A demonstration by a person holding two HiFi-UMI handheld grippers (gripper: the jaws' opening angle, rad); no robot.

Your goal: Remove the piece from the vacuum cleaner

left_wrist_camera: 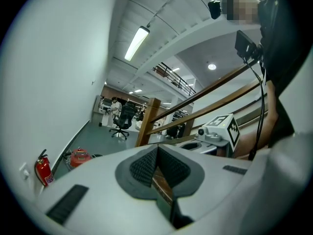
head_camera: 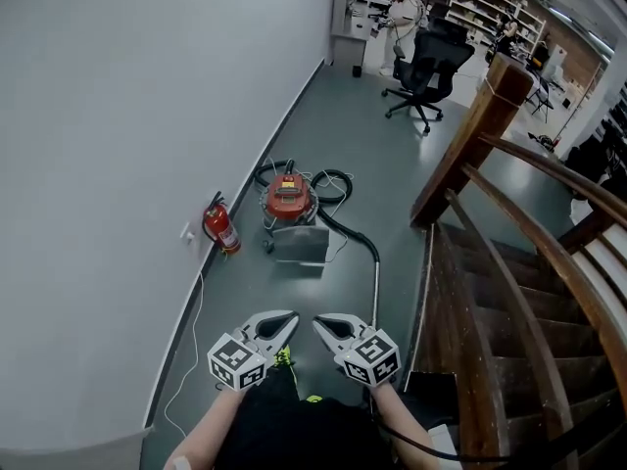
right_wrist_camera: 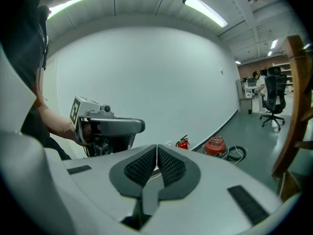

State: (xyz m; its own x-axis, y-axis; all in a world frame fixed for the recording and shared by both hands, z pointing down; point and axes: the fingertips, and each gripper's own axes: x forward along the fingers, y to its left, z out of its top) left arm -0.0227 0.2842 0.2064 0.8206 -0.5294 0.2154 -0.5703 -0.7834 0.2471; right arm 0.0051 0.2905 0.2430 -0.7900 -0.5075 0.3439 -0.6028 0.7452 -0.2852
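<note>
Bright, even indoor light is filling all three views. A ceiling strip light (left_wrist_camera: 137,43) is glowing at 11 o'clock in the left gripper view. A second strip light (right_wrist_camera: 205,11) is burning out to white at 1 o'clock in the right gripper view. The pale wall (head_camera: 118,116) is shading smoothly (white fading to grey), and the floor (head_camera: 362,135) is carrying a dull sheen. The vacuum cleaner (head_camera: 289,199) is showing crisp, casting only a faint shadow. Both gripper views are bending straight lines strongly and darkening to black at the corners. The left gripper (left_wrist_camera: 157,146) is looking slightly soft up close.
</note>
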